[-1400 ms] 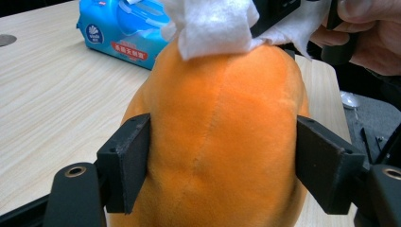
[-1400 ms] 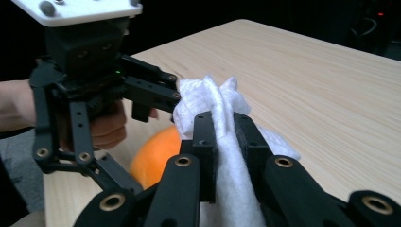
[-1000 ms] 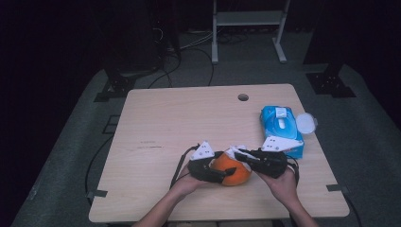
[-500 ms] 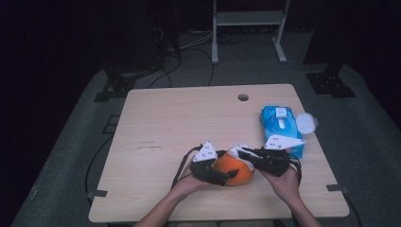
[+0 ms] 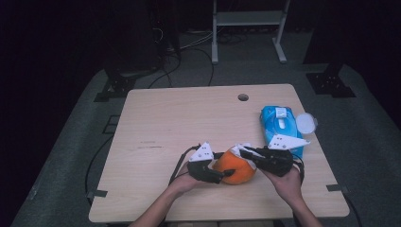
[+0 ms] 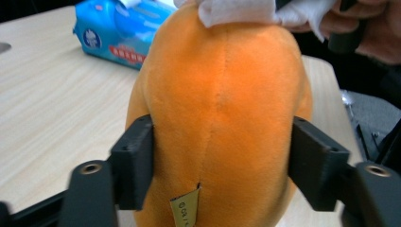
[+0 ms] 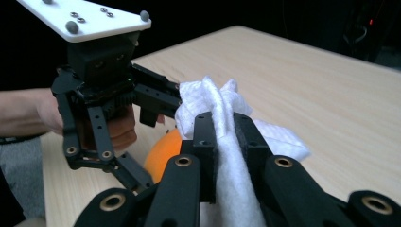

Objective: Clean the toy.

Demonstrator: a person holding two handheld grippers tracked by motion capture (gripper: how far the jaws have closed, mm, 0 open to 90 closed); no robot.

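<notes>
near the table's [image 5: 156,118] front edge, the left gripper [image 5: 218,171] had just been closing and clamped the orange plush [image 5: 235,169]; the right gripper [image 5: 247,153] pinched a white wipe [image 7: 227,142] against its top

plush toy [image 5: 234,169] near table's [image 5: 165,123] front edge, wipes pack [image 5: 279,124] behind-right

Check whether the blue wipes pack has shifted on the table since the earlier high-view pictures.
No. The blue wipes pack lies at the same spot near the table's right edge, below and right of the round hole.
</notes>
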